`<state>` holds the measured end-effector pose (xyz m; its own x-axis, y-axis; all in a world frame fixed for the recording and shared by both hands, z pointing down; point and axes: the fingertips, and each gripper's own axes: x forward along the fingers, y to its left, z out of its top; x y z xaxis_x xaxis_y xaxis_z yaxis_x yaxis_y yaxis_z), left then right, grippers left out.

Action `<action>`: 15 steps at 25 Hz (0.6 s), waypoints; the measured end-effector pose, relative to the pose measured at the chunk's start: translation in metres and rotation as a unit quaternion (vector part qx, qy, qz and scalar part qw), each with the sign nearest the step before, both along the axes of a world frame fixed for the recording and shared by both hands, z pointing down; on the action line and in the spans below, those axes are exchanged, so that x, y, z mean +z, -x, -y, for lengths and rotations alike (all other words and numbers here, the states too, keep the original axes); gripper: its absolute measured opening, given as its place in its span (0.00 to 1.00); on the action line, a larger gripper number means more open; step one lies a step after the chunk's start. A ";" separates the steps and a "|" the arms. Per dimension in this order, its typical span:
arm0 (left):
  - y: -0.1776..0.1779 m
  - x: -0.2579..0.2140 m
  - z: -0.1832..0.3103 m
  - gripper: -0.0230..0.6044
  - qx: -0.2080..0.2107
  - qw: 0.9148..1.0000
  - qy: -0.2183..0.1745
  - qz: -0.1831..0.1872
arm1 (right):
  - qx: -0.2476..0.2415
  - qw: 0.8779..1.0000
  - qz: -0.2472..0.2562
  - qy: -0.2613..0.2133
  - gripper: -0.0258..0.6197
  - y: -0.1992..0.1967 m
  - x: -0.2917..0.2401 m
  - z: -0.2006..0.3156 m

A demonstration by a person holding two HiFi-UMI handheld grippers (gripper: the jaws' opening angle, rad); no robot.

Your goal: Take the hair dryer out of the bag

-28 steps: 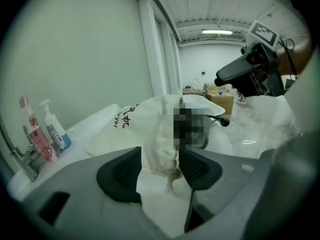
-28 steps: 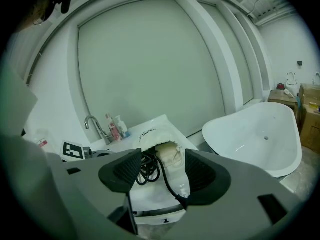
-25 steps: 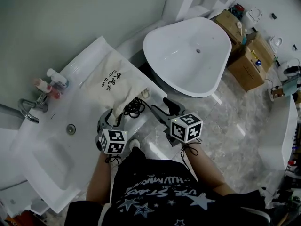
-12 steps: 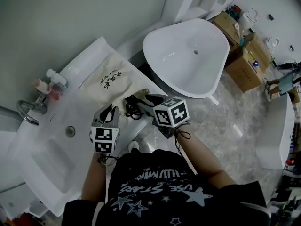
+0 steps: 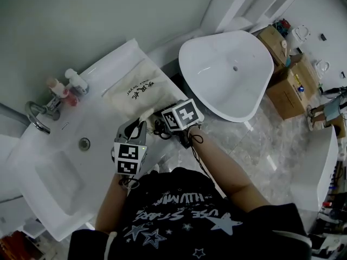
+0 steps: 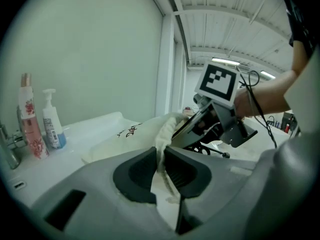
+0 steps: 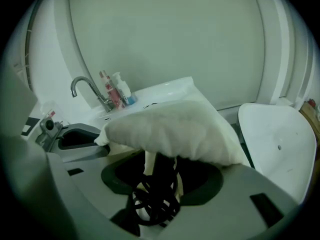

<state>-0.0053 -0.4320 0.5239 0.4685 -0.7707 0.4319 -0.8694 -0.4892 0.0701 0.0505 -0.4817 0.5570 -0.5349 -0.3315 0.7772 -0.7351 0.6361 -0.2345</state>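
A cream drawstring bag (image 5: 138, 91) with black lettering lies on the white vanity counter (image 5: 103, 69). My left gripper (image 5: 138, 129) is shut on the bag's near edge (image 6: 162, 134) and holds it lifted off the counter. My right gripper (image 5: 161, 124) is at the raised bag mouth (image 7: 175, 129). Its jaws are opening, and a black coiled cord (image 7: 152, 196) hangs between them without being pinched. The cord (image 5: 161, 130) spills from the mouth. The hair dryer's body is hidden inside the bag. In the left gripper view the right gripper (image 6: 197, 129) sits just beyond the held edge.
A chrome faucet (image 5: 35, 117) and two bottles (image 5: 65, 84) stand at the counter's far left, with the sink basin (image 5: 54, 180) and drain (image 5: 84, 143) near me. A white bathtub (image 5: 227, 72) is to the right. Cardboard boxes (image 5: 293, 75) lie on the marble floor beyond.
My left gripper has shut on the bag's edge and raised it. My right gripper has swung left and down to the bag mouth, over the cord.
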 end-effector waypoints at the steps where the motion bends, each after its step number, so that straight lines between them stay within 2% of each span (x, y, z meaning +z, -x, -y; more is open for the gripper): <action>1: 0.001 0.001 0.000 0.13 0.000 1.000 0.002 -0.001 | -0.001 1.000 -0.006 0.004 0.37 0.002 0.005 0.004; 7: 0.003 0.004 0.002 0.13 -0.005 1.000 0.009 -0.008 | -0.008 0.998 -0.041 0.054 0.39 0.007 0.028 0.016; 10: 0.004 0.006 0.003 0.14 -0.009 1.000 0.012 -0.014 | -0.005 0.997 -0.050 0.054 0.42 0.014 0.030 0.027; 15: 0.009 0.011 0.004 0.14 -0.019 0.999 0.025 -0.026 | -0.035 0.993 -0.094 0.069 0.40 0.020 0.048 0.024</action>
